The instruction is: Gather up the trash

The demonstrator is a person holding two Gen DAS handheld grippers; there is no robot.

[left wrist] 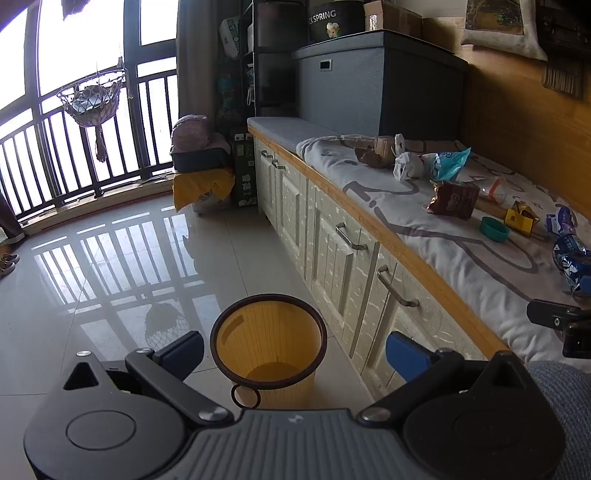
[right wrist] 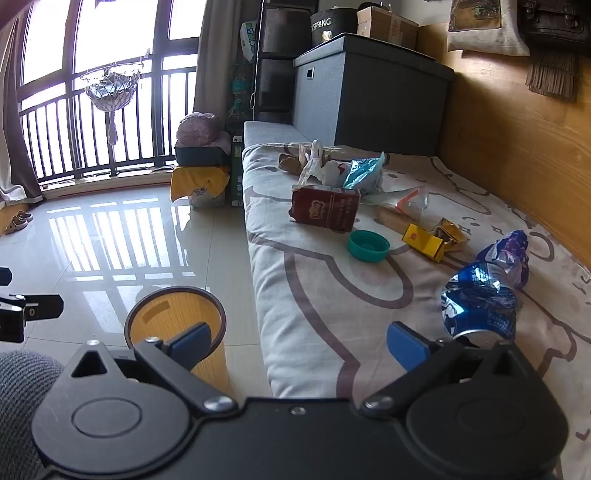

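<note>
- Glossy floor tiles fill the left wrist view; the left gripper point(left wrist: 295, 354) hangs spread and empty above a ribbed yellow bin point(left wrist: 269, 345), seemingly parked beside the bench for easy drops.
- Right wrist view: the right gripper point(right wrist: 299, 345), released, faces a quilted bench point(right wrist: 317, 302) strewn with trash; a crumpled foil wrapper point(right wrist: 480, 299) lies nearest.

White capital letters reading "SPRING" stand on a dark round container point(right wrist: 334, 26) set atop the grey fabric storage box point(right wrist: 373, 92); the left wrist view shows "CKSPRING" with a small flower picture below. The dark red carton point(right wrist: 325, 213) and green upright box point(left wrist: 244, 173) carry print too small to read.
</note>
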